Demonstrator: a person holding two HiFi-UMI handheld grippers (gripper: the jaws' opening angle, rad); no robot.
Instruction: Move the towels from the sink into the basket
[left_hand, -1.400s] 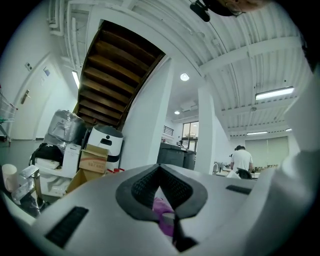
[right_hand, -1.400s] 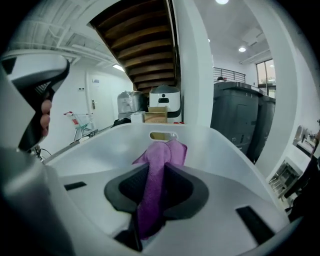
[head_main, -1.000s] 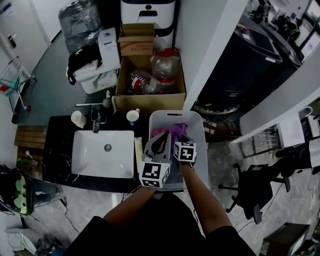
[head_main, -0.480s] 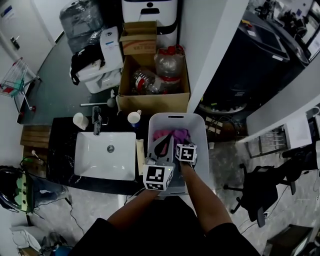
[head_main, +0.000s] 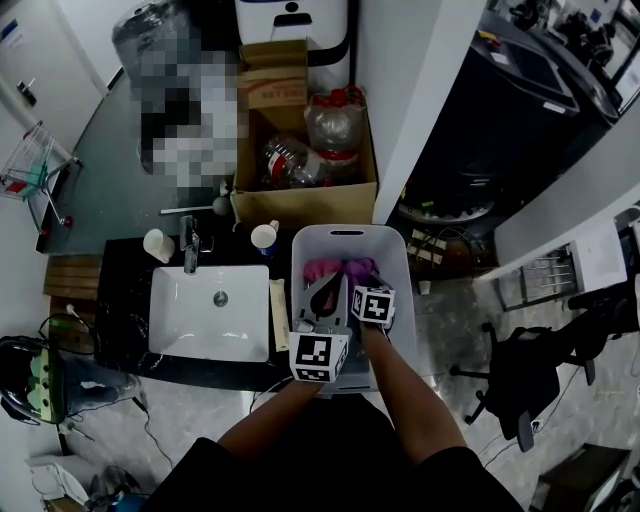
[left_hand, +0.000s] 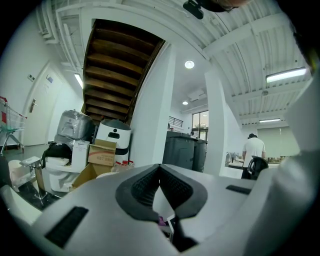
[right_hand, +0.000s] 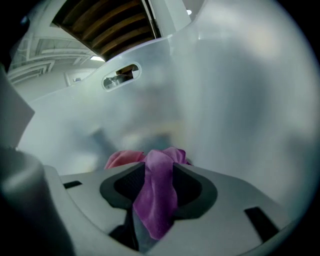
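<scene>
Both grippers hang over the white basket (head_main: 302, 250) to the right of the sink (head_main: 165, 340). In the right gripper view a purple towel (right_hand: 157, 200) drapes loosely between the jaws of my right gripper (right_hand: 159, 172), which are opening. A pink towel (right_hand: 122, 159) lies just beyond it on the basket floor. In the head view pink (head_main: 320, 270) and purple (head_main: 358, 267) cloth shows in the basket beyond the right gripper (head_main: 352, 283). My left gripper (head_main: 325, 292) is beside it, and its tips (left_hand: 159, 167) meet with nothing between them. No towel shows in the sink basin.
A faucet (head_main: 190, 243) and two cups (head_main: 157, 243) (head_main: 265, 236) stand behind the sink on the dark counter (head_main: 120, 300). A cardboard box (head_main: 300, 205) of bottles sits beyond the basket. The basket wall (right_hand: 210, 100) with its handle slot (right_hand: 121, 75) rises close ahead of the right gripper.
Both grippers have stayed over the basket with hardly any shift. The head view has drifted slightly.
</scene>
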